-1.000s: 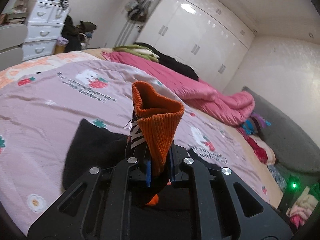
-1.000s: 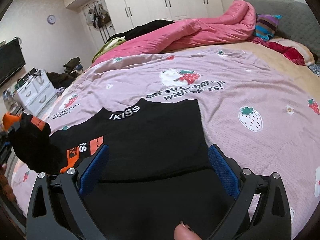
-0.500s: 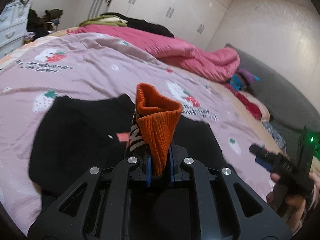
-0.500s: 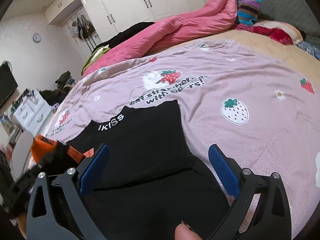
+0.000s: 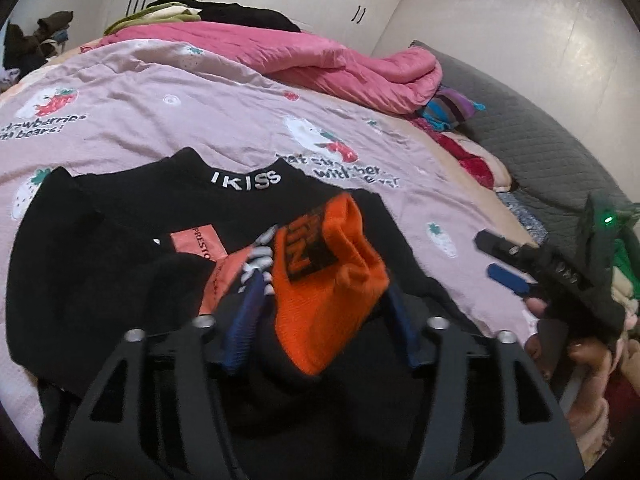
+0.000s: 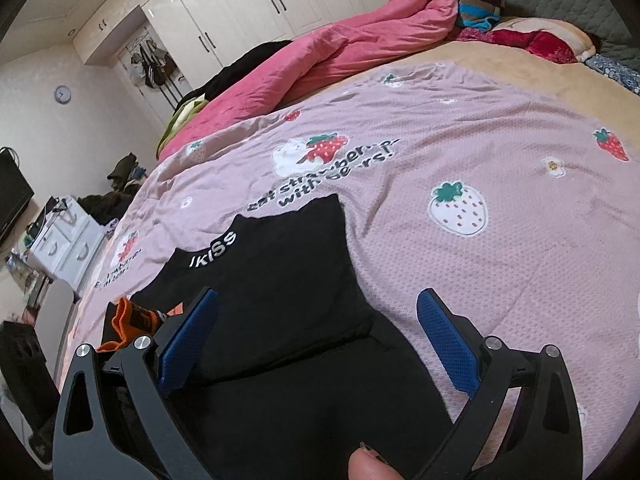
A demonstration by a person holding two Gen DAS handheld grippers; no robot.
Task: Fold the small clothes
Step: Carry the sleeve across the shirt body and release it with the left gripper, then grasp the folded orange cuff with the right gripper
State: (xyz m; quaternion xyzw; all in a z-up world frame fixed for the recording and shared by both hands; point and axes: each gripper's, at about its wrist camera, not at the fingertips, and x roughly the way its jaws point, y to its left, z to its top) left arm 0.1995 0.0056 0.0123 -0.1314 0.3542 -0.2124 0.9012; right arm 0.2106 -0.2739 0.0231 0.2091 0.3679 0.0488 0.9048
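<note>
Half a second on, left gripper (image 5: 320, 312) released, jaws spread, orange cuff (image 5: 328, 276) slumped between them onto the black sweater (image 6: 276, 280) on the bedspread (image 6: 500, 152), sleeve fold likely laid; right gripper (image 6: 316, 344) agape, empty

The black two-finger left gripper (image 5: 324, 308) was spread apart, its blue-padded fingers (image 5: 246, 320) standing well separated and slack on either side of what lay between them. The black two-finger right gripper (image 6: 316, 344) was likewise spread wide, blue pads (image 6: 448, 344) far apart and clasping nothing. The person's right hand (image 5: 568, 344) grasped that gripper's handle, and a thumb tip (image 6: 370, 466) showed at the lower edge.
</note>
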